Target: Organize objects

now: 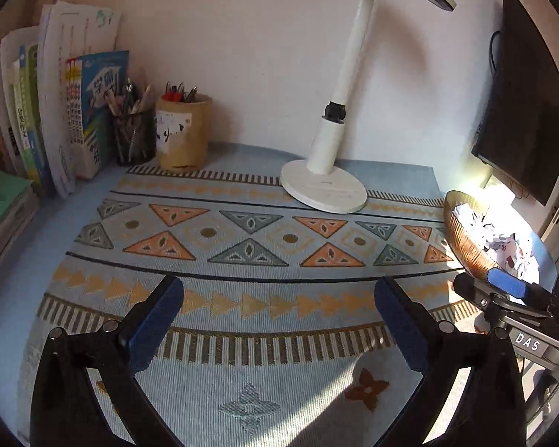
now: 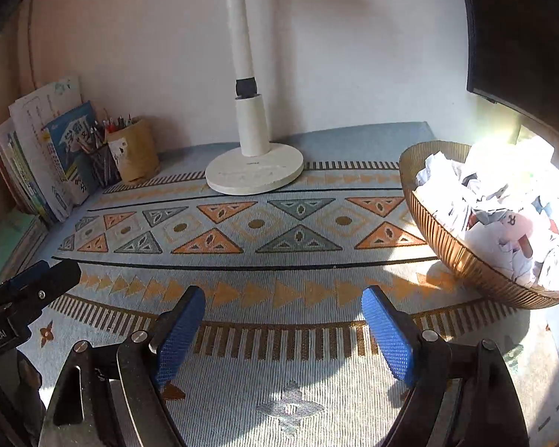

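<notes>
My left gripper (image 1: 279, 298) hangs open over a patterned blue mat (image 1: 242, 335), with nothing between its blue pads. My right gripper (image 2: 283, 309) is open too, empty, above the same mat (image 2: 279, 339). A ribbed amber bowl (image 2: 451, 246) full of crumpled paper (image 2: 484, 201) stands at the right, beyond the right gripper; in the left wrist view the bowl (image 1: 462, 238) sits at the right edge. At the back left stand a dark mesh pen cup (image 1: 135, 138) and a brown pen holder (image 1: 182, 132). The right gripper's fingertip (image 1: 503, 283) shows in the left wrist view.
A white desk lamp (image 1: 324, 186) stands at the back middle, its base (image 2: 255, 173) on the mat. Books (image 1: 67, 111) lean against the wall at the left, with a green book stack (image 1: 0, 201) beside them. A dark monitor (image 1: 525, 111) hangs at the right.
</notes>
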A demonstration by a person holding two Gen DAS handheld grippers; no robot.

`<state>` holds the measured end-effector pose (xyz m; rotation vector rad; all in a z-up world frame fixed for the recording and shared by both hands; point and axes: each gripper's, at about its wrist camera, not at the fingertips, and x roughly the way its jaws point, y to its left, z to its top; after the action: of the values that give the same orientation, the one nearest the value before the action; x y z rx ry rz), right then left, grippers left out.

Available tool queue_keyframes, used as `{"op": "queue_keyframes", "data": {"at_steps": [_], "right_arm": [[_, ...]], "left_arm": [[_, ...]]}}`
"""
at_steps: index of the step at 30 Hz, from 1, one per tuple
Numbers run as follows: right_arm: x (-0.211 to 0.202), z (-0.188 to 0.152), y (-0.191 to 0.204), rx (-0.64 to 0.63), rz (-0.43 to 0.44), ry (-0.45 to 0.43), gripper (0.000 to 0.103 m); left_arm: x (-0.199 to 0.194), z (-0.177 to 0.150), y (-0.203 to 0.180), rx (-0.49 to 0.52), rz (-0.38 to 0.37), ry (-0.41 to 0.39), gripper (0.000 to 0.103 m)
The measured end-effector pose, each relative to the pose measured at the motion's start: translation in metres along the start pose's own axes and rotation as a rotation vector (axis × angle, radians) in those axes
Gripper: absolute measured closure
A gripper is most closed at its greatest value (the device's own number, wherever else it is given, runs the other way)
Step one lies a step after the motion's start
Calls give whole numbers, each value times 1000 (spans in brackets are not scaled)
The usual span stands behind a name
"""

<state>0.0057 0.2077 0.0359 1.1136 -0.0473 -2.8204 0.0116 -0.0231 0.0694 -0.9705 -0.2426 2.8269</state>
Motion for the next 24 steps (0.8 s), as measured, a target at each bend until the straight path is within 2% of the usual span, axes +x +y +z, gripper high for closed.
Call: {"op": "queue_keyframes", "data": {"at_steps": [5, 7, 9, 14, 24], "right_arm": [[7, -5, -1, 6, -22, 9, 18], [9, -6, 0, 3, -28, 22, 18], [12, -7, 2, -7, -35, 35, 18], [16, -8, 3, -15, -28, 51, 18], [21, -8, 3, -14, -22, 79, 18]], "left_arm": [[22, -16, 10, -45, -16, 27, 1], [20, -16, 7, -32, -24, 20, 1], [19, -19, 4, -24, 1, 15, 1], [26, -21, -1, -3, 18, 59, 1], [27, -23, -10, 45, -18, 84, 1]]}}
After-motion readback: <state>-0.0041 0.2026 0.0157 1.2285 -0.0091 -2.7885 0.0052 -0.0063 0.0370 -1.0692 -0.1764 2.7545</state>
